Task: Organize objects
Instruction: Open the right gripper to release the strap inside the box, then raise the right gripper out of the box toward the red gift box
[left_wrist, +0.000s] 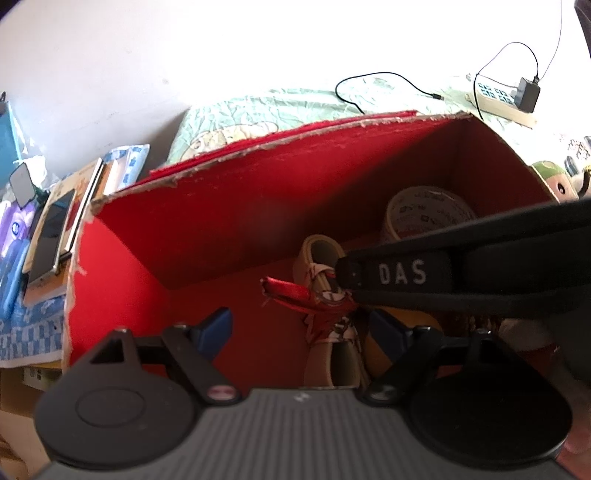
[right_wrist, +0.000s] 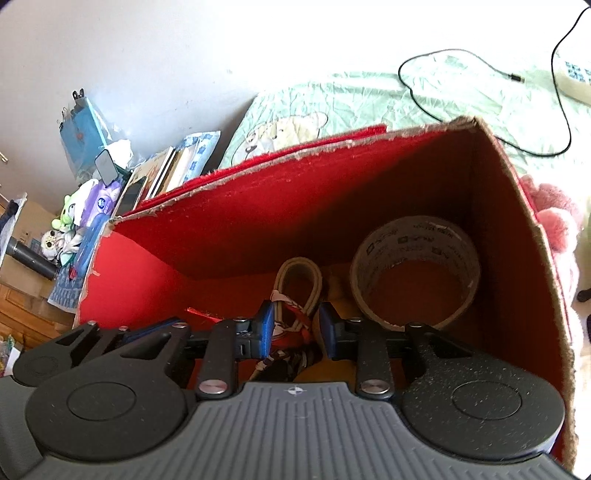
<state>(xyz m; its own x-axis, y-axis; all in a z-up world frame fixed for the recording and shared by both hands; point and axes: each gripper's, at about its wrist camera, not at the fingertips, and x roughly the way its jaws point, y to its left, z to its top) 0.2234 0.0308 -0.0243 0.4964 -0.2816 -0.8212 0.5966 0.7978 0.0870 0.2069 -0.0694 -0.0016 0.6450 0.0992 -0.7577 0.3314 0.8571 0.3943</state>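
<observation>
Both views look down into a red box (right_wrist: 229, 221) that sits on a bed (right_wrist: 369, 96), and the step in hand looks like placing or settling a bundle in it. The right hand-held gripper (right_wrist: 295, 332), at lower centre of its view, has its jaws partly closed on either side of a cream cord bundle (right_wrist: 299, 280) tied with a red-and-white ribbon (left_wrist: 295, 291); whether the pads press on it I cannot tell. The left hand-held gripper (left_wrist: 299, 328) hangs over the box floor with jaws wide apart and nothing between its pads. Next, judging by the task, the right jaws should either let go and lift clear, or clamp and carry the bundle off. Counted inside the box: one cord bundle and one tape roll (right_wrist: 413, 273) at the right corner. On the bed beyond: one black cable (right_wrist: 480, 110) and one power strip (left_wrist: 498, 99).
</observation>
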